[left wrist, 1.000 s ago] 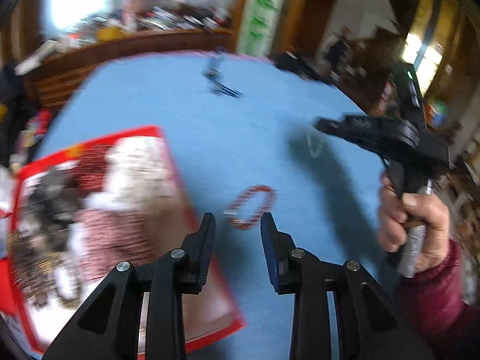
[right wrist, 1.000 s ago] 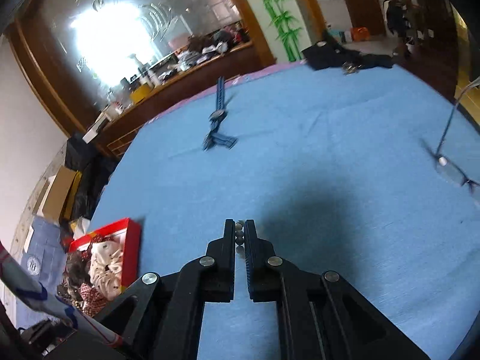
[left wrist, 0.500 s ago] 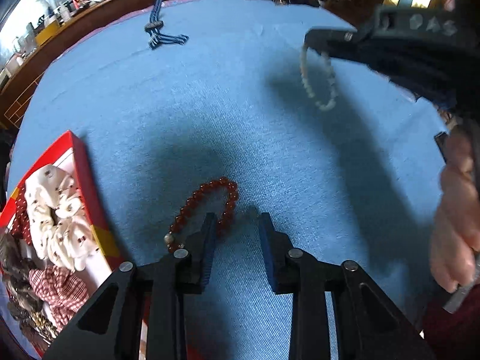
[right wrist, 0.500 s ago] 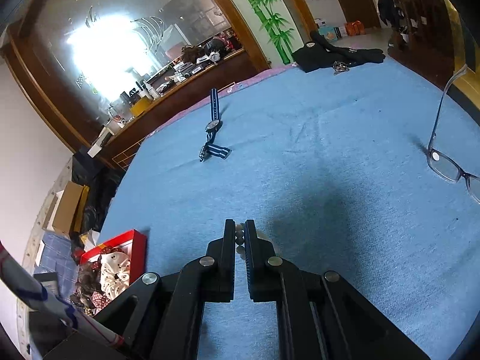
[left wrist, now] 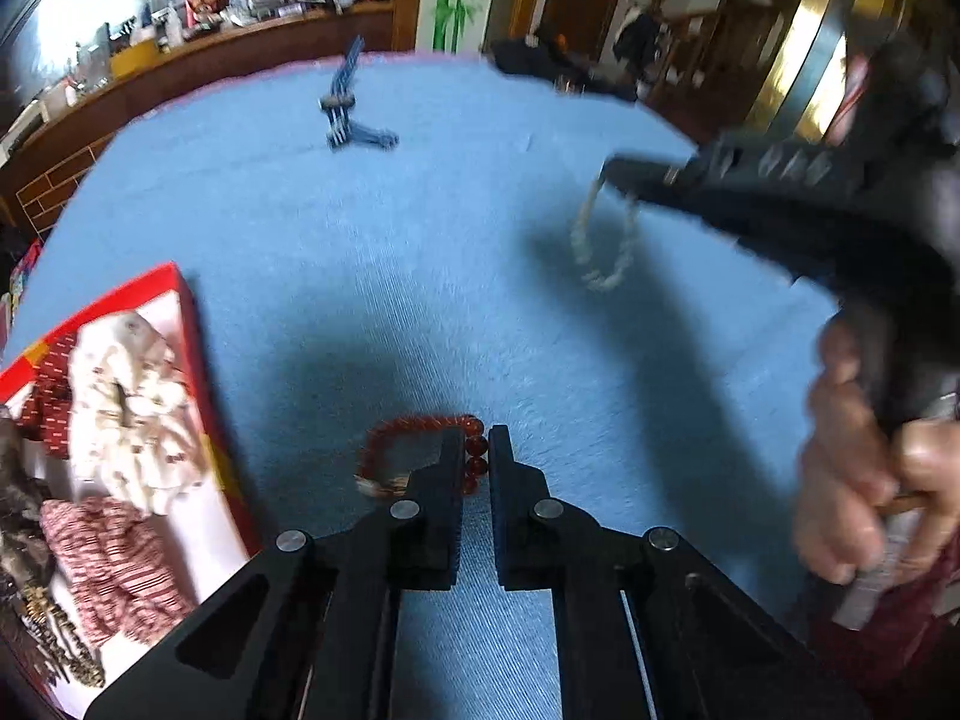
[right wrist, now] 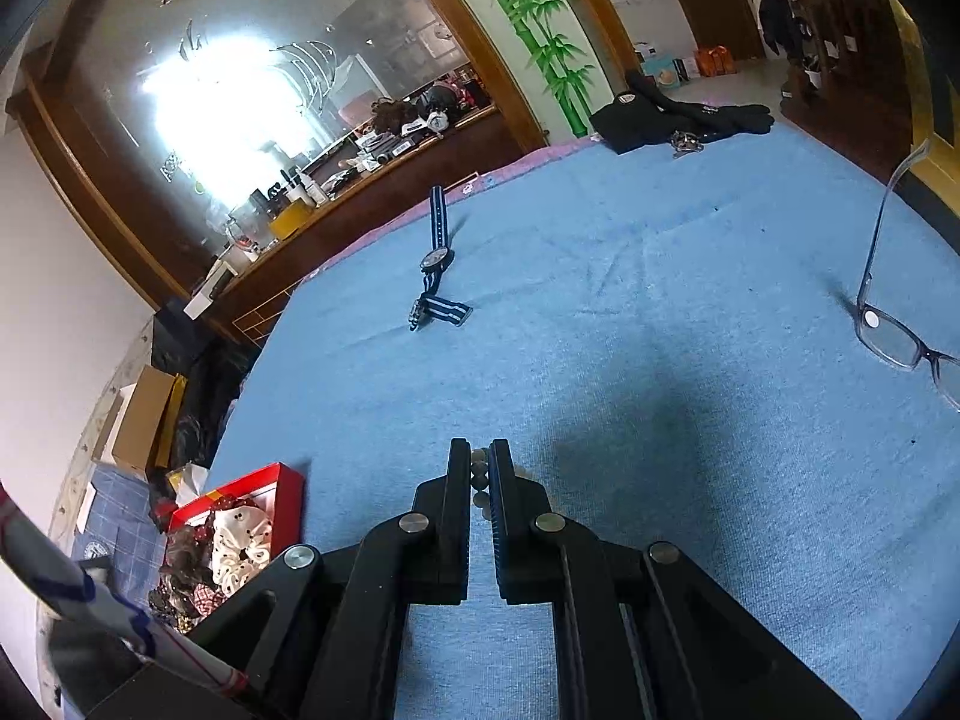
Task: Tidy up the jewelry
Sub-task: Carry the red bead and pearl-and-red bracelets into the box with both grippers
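A red bead bracelet (left wrist: 420,423) lies on the blue cloth (left wrist: 456,240) just right of the red box (left wrist: 187,324). My left gripper (left wrist: 476,450) is down on its right side. Its jaws are closing, and the beads sit pinched between the pads. My right gripper (right wrist: 479,462) is shut on a pale bead bracelet (right wrist: 480,474). In the left wrist view that pale bracelet (left wrist: 603,240) hangs as a loop from the right gripper (left wrist: 615,171) above the cloth, with a person's hand (left wrist: 864,468) on the handle.
The red box (right wrist: 288,480) holds scrunchies and other jewelry at the cloth's left edge. A blue striped watch (right wrist: 435,258) lies further back, glasses (right wrist: 894,336) stand at the right, and dark clothing (right wrist: 672,114) lies at the far edge.
My left gripper moved forward and down over the red bracelet and its jaws narrowed around the beads. The right gripper stayed about where it was, still holding the pale bracelet.
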Action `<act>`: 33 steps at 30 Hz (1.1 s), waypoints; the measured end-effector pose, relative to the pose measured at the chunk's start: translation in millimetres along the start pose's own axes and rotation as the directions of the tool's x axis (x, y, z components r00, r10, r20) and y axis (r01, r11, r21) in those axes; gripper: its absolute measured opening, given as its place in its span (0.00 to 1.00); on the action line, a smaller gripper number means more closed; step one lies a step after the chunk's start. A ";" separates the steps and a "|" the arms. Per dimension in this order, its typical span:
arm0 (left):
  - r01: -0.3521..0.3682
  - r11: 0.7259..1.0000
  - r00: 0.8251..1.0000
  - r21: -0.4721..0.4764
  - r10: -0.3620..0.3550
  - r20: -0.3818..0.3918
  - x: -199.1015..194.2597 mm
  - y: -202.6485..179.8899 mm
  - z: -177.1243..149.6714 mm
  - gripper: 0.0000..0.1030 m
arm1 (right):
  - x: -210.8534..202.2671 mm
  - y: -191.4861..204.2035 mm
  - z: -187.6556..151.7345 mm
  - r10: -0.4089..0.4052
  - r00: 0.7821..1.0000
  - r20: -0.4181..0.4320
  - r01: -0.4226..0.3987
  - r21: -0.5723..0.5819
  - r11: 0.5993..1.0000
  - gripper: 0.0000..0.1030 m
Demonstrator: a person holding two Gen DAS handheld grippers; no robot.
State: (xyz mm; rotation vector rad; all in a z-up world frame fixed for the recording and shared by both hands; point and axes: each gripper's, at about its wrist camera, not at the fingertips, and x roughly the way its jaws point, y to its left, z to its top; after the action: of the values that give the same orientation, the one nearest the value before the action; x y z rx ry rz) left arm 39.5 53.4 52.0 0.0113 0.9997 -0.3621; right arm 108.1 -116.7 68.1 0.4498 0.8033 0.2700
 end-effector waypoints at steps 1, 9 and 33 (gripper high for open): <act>0.005 1.000 1.000 -0.005 -0.005 0.015 -6.9 0.6 0.8 0.07 | -0.8 0.9 -0.1 0.003 1.000 0.002 -0.003 -0.002 1.000 0.06; 0.037 0.999 0.991 -0.021 -0.034 0.131 -67.8 4.4 -4.0 0.07 | -11.6 17.0 -4.9 0.054 0.999 0.008 -0.053 -0.052 0.997 0.06; -0.130 0.955 0.967 -0.266 0.181 0.179 -167.6 140.8 -114.3 0.07 | -10.1 197.2 -139.4 0.318 0.867 -0.383 -0.444 -0.306 0.842 0.07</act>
State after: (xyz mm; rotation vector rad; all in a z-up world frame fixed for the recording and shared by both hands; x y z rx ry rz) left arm -93.1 254.7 105.8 -0.1734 0.8311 -0.0855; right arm -14.5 90.8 85.2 0.1891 0.9442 0.8853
